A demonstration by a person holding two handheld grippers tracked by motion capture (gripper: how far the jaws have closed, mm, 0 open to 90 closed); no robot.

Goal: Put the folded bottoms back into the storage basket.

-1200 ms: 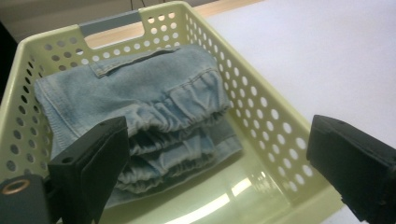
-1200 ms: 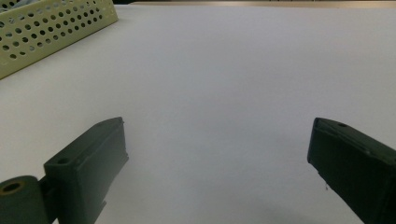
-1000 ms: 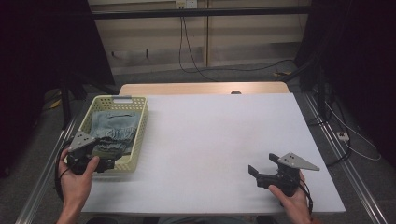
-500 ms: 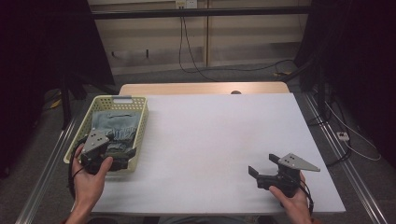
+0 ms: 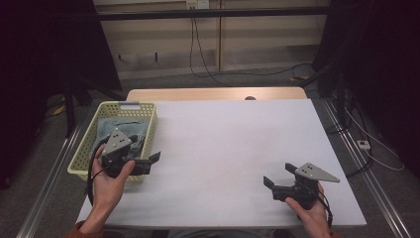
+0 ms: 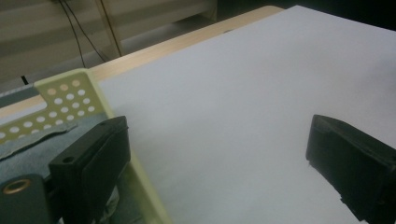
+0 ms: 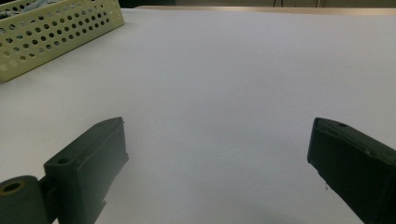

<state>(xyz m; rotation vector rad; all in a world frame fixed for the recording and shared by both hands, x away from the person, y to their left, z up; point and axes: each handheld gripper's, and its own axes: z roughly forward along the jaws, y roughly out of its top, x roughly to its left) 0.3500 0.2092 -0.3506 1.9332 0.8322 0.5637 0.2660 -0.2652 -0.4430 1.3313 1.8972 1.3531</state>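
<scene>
The left hand-held gripper (image 5: 148, 162) hangs over the near right corner of the basket (image 5: 87, 148), at about 9 o'clock on the bench (image 5: 233, 148). Its jaws stand wide apart with nothing between them and point toward 3 o'clock. In the left gripper view one jaw is above the basket's right rim (image 6: 135, 172) and the other above bare bench (image 6: 243, 93). The basket is pale yellow with perforated walls and sits at the bench's left edge. A grey cloth (image 5: 111, 130) lies folded inside it, beneath and just behind the gripper; whether the gripper touches it cannot be told.

The right hand-held gripper (image 5: 278, 179) sits low at about 5 o'clock, well apart from the basket. Its jaws are also spread wide and empty, pointing toward 9 o'clock. The right gripper view looks across the white bench (image 7: 224, 70) to the basket's wall (image 7: 56, 28) at far left.
</scene>
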